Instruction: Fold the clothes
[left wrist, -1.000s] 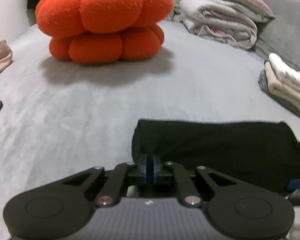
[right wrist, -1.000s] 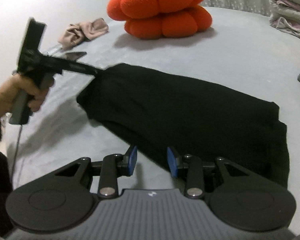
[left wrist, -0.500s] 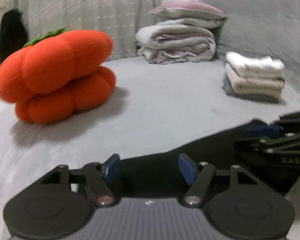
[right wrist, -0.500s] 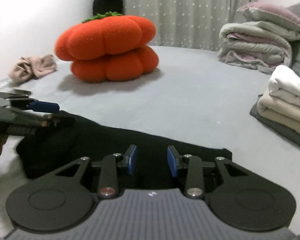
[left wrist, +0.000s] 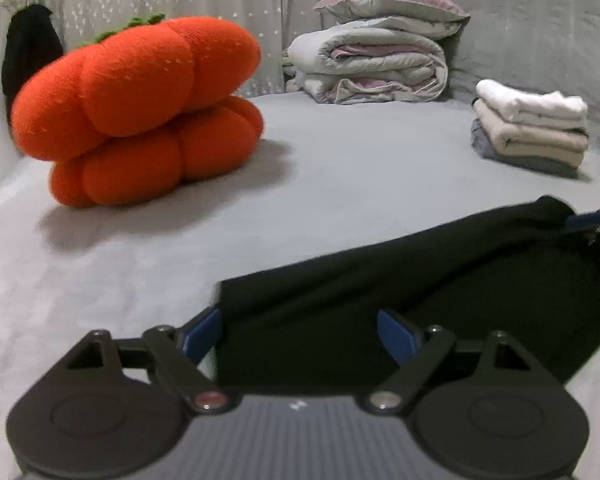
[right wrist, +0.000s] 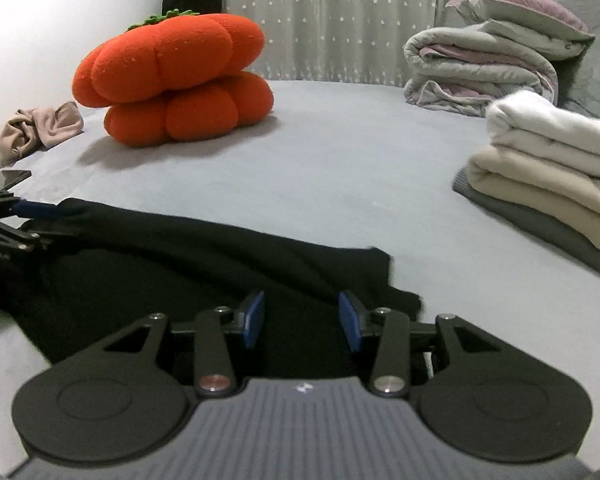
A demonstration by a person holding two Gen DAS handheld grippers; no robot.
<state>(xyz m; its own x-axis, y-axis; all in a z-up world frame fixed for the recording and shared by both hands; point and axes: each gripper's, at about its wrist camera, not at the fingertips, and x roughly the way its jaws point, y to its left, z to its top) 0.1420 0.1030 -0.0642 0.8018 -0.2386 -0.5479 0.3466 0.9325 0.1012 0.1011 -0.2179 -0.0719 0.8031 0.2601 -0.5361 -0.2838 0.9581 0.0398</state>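
1. Your left gripper (left wrist: pixel 300 330) now stands with its jaws wide apart, the blue pads to either side of the near left end of the black garment (left wrist: pixel 420 292). One second ago those jaws were pressed together on that end of the cloth; half a second ago they had already parted. You have let go.

2. Your right gripper (right wrist: pixel 300 316) has its jaws part open, at much the same gap as a second ago, and nothing is held between them. It has come down from a raised position over the garment and now sits low at the garment's near right end.

3. The garment lies on the grey bed (right wrist: pixel 340 152) as a long, low band running left to right in front of both grippers. A ridge of doubled cloth runs along its far edge. A second ago the right view showed it spread wider and held up at one corner; it now rests flat with no part lifted.

4. Both views have dropped from a look down onto the bed to a low look along it, so both grippers have been lowered close to the surface.

5. Judgement: one fold has been laid and released. Whether a further fold across the length is wanted, or the garment is ready to join the stack of folded clothes (right wrist: pixel 548 168) to the right, the pictures do not settle.

6. The orange cushion (left wrist: pixel 140 112) and the folded quilt (left wrist: pixel 372 64) stand well clear of the garment.
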